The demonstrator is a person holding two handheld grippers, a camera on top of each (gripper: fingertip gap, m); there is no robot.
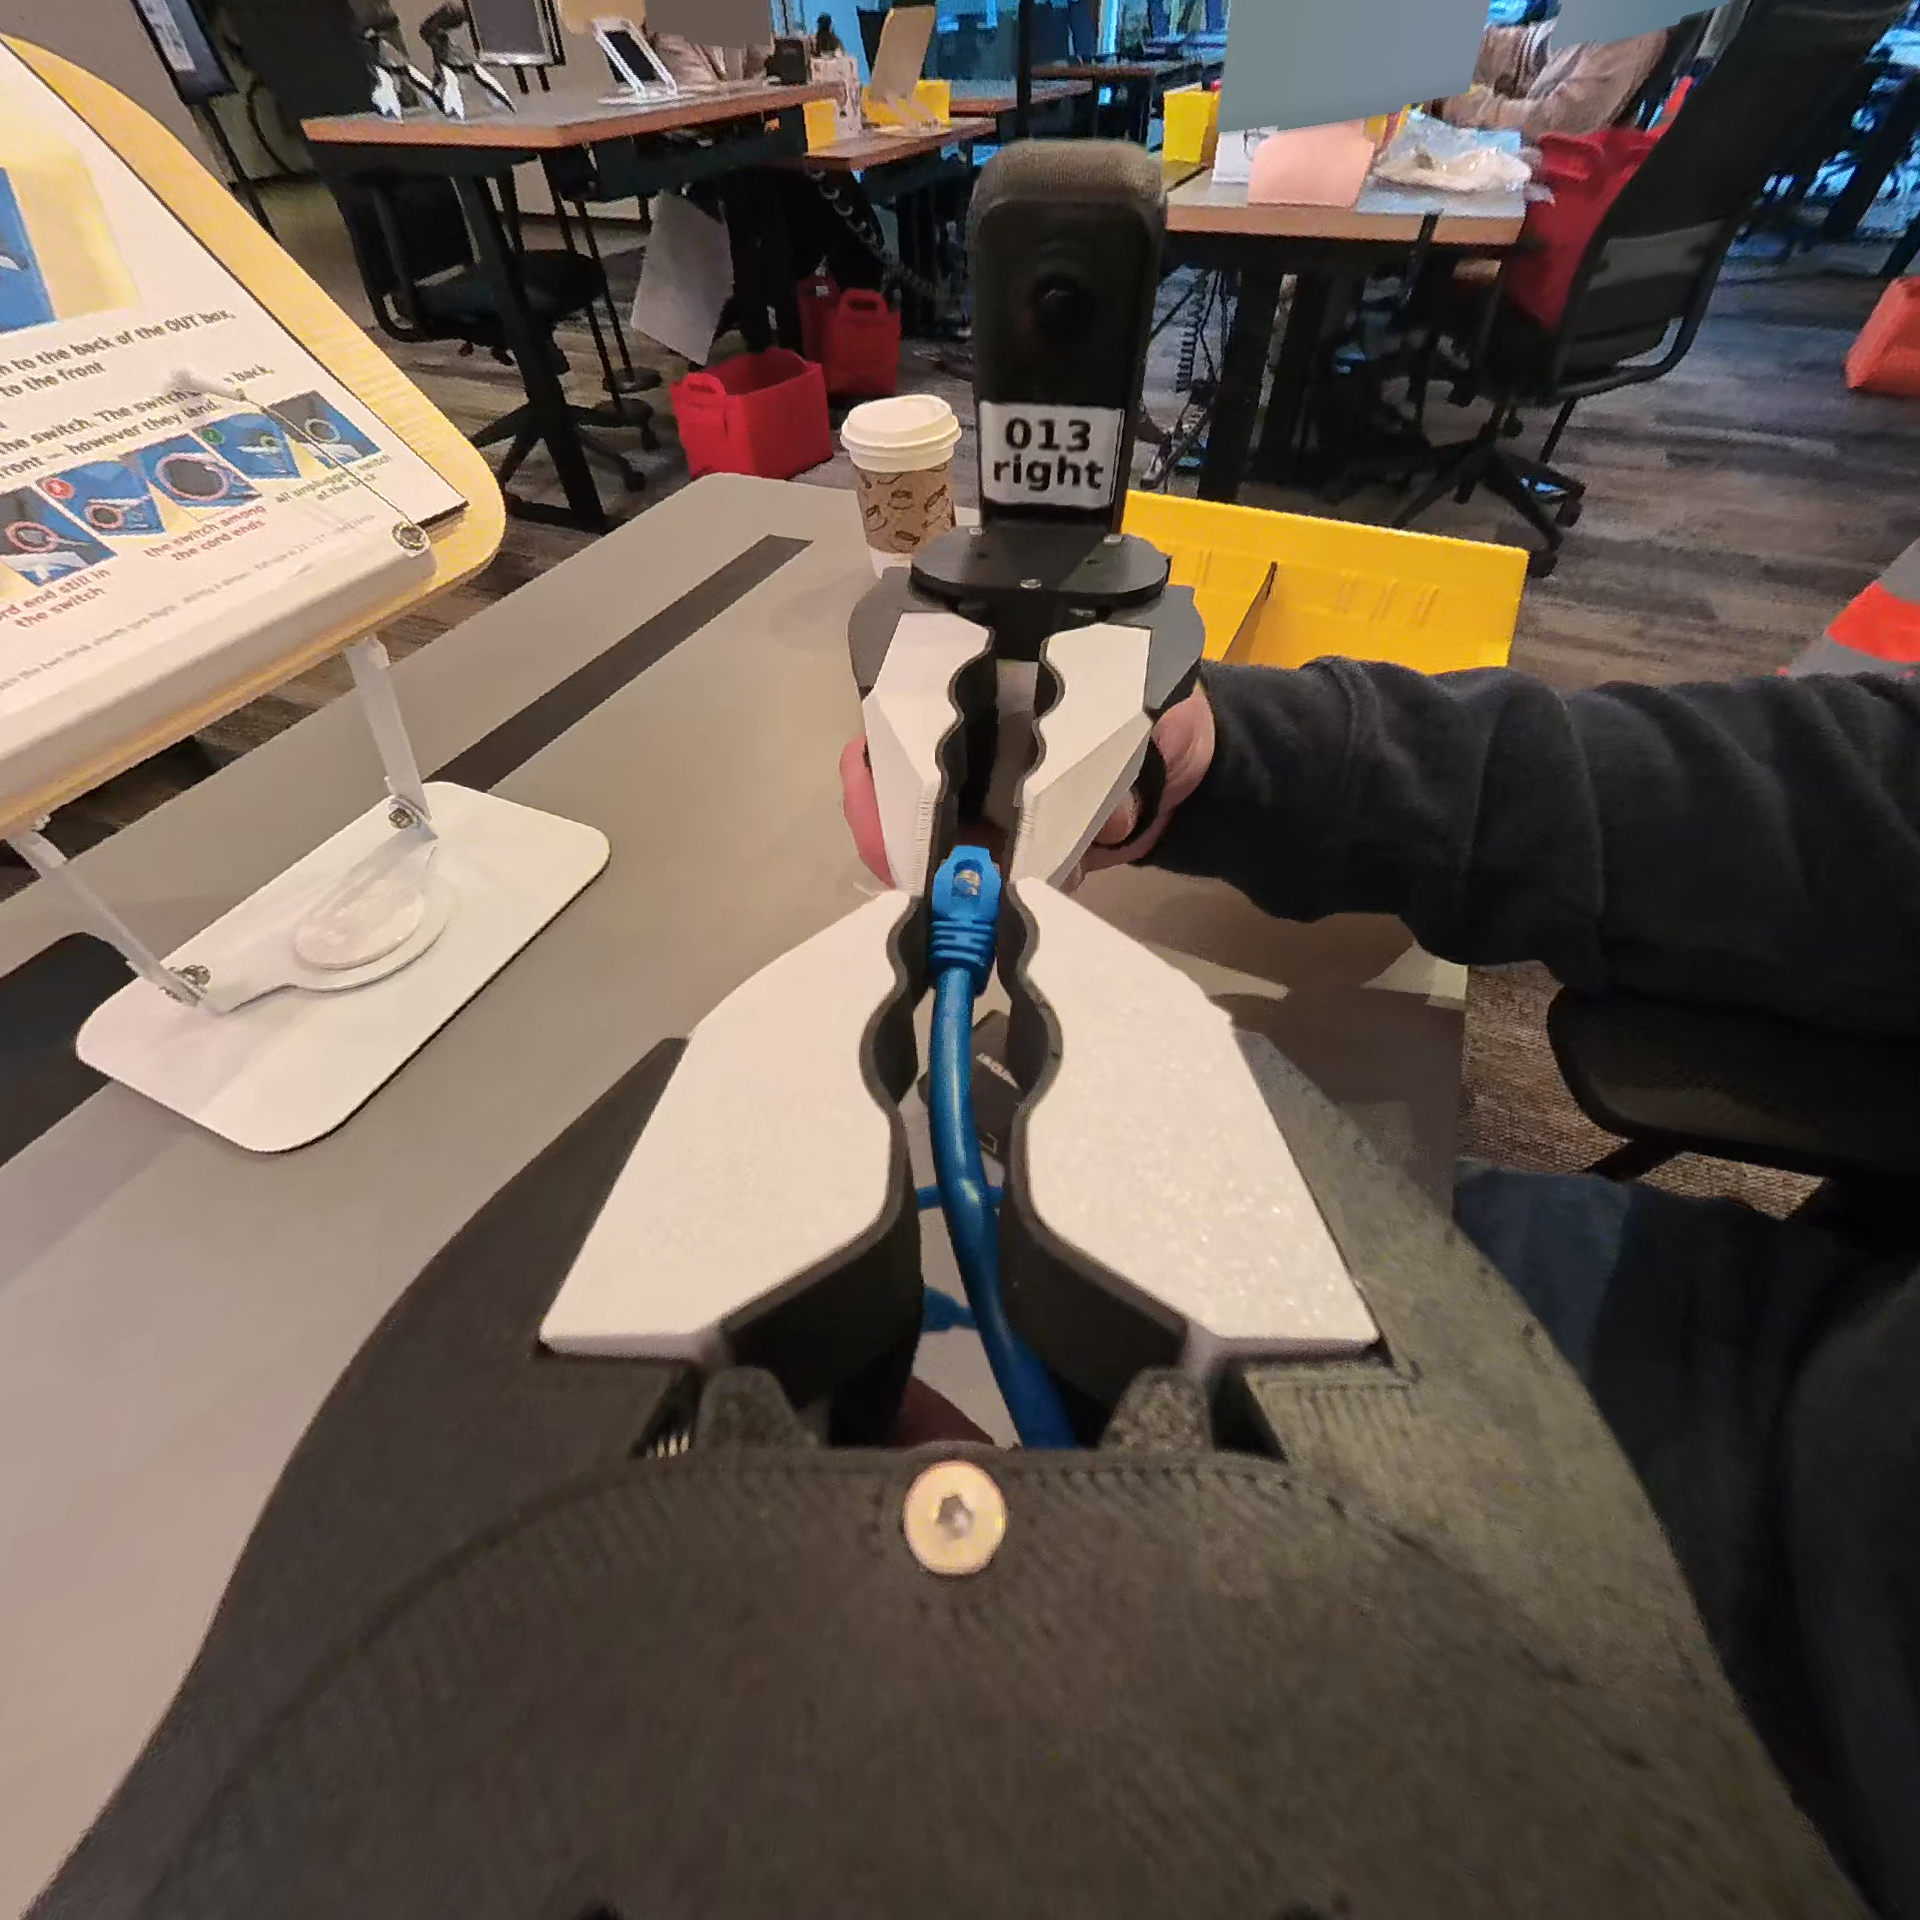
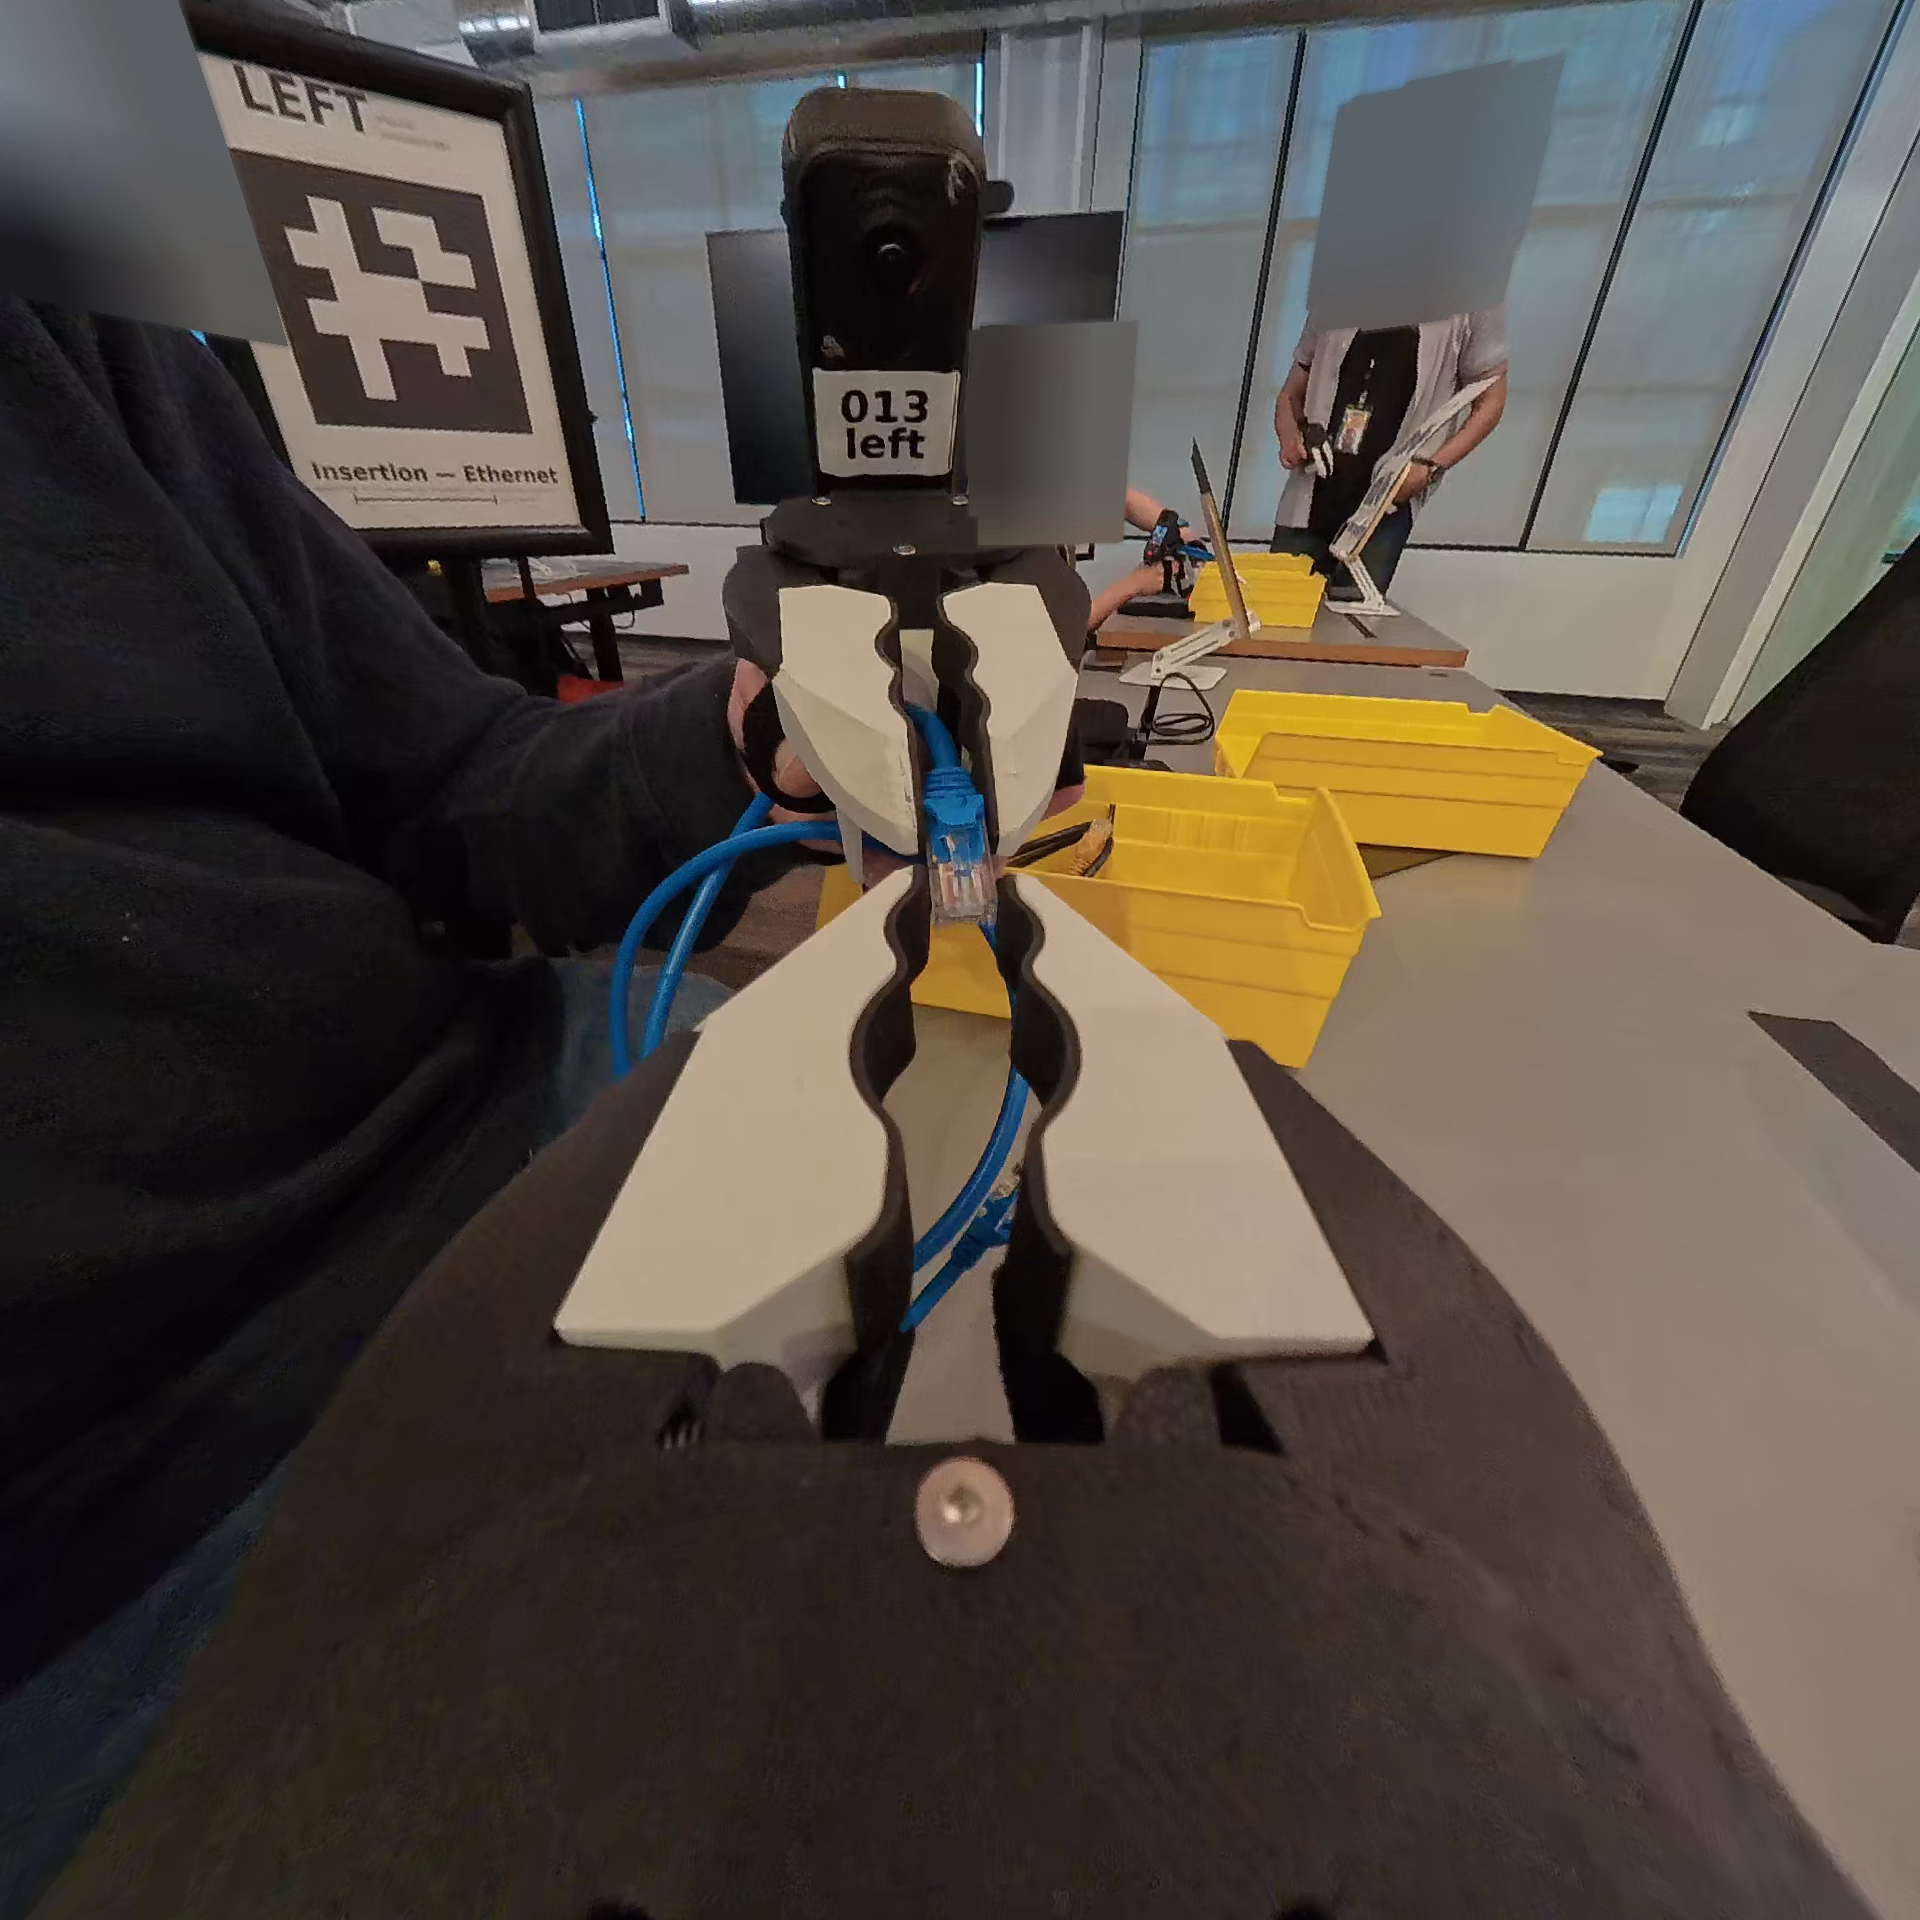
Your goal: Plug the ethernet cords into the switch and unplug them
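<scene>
Your left gripper sits at frame centre, tip to tip with your right gripper just above it, the cord plug between them. A paper cup stands behind; an instruction stand occupies the table at left.

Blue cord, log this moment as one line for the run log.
left gripper: shut on blue cord | right gripper: at the plug, grip unclear | switch: not in view | grippers tip to tip
</scene>
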